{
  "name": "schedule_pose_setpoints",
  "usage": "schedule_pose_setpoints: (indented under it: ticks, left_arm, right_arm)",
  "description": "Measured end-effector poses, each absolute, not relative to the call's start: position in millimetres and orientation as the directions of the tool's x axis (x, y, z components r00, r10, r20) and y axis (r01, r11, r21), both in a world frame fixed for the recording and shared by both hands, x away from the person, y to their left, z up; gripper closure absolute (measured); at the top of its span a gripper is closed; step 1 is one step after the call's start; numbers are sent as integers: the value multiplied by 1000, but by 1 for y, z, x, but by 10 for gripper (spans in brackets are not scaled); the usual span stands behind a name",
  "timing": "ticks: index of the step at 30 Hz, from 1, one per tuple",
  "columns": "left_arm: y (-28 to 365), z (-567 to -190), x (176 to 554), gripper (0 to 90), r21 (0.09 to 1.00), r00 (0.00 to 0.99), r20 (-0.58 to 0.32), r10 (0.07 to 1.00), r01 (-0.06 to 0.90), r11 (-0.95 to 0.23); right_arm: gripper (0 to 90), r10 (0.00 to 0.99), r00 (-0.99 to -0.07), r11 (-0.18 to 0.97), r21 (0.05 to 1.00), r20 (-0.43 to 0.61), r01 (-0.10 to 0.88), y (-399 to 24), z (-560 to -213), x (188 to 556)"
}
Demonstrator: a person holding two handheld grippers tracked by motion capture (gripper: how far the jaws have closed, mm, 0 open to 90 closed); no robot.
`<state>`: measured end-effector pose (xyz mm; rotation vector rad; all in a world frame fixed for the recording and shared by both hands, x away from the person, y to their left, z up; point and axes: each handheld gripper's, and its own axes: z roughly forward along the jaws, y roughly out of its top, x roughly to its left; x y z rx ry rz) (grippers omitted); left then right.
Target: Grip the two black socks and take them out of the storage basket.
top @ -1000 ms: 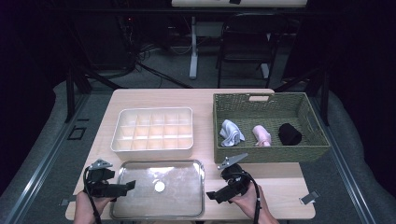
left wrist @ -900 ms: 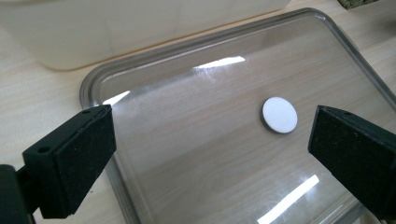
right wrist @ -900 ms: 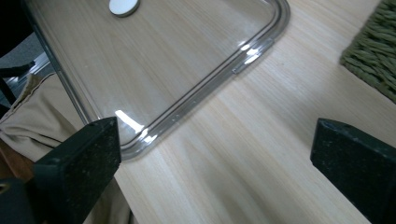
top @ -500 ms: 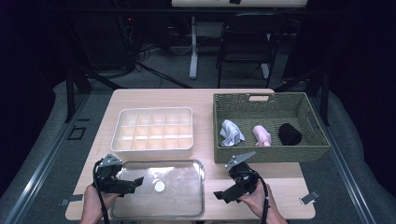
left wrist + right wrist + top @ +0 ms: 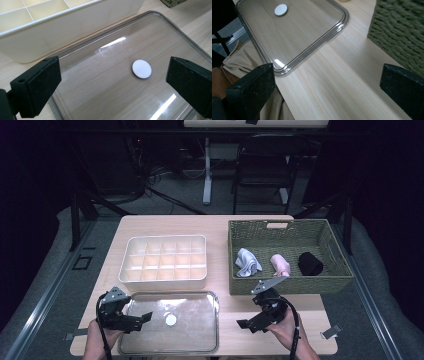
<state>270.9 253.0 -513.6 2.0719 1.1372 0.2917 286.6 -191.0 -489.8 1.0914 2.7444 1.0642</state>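
Clear lid (image 5: 170, 321) between two gaping tongs (image 5: 145, 318)

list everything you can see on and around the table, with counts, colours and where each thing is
clear plastic lid: 1, see-through, flat at the table's near edge, between the claws
round white sticker: 1, white, at the lid's middle
cream divided plastic organiser box: 1, cream, behind the lid, left half
green woven rectangular basket: 1, olive green, right half
rolled light blue-grey cloth: 1, left in the basket
rolled pink cloth: 1, middle of the basket
rolled black cloth: 1, right in the basket
light wooden table: 1, pale wood
black chair: 1, behind the table
left claw: 1, black, open, over the lid's left edge
right claw: 1, black, open, right of the lid
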Motion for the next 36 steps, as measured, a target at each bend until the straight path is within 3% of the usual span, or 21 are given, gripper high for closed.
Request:
schedule_pose_setpoints:
  ticks: [15, 36]
  left_arm:
    - [251, -513, 269, 1, 700, 601, -150, 785, 625, -345]
    - [248, -513, 270, 0, 700, 619, -159, 769, 620, -354]
  right_arm:
    - [0, 644, -748, 511, 637, 160, 577, -212, -442, 308]
    - [2, 755, -646, 439, 643, 115, 628, -260, -416, 365]
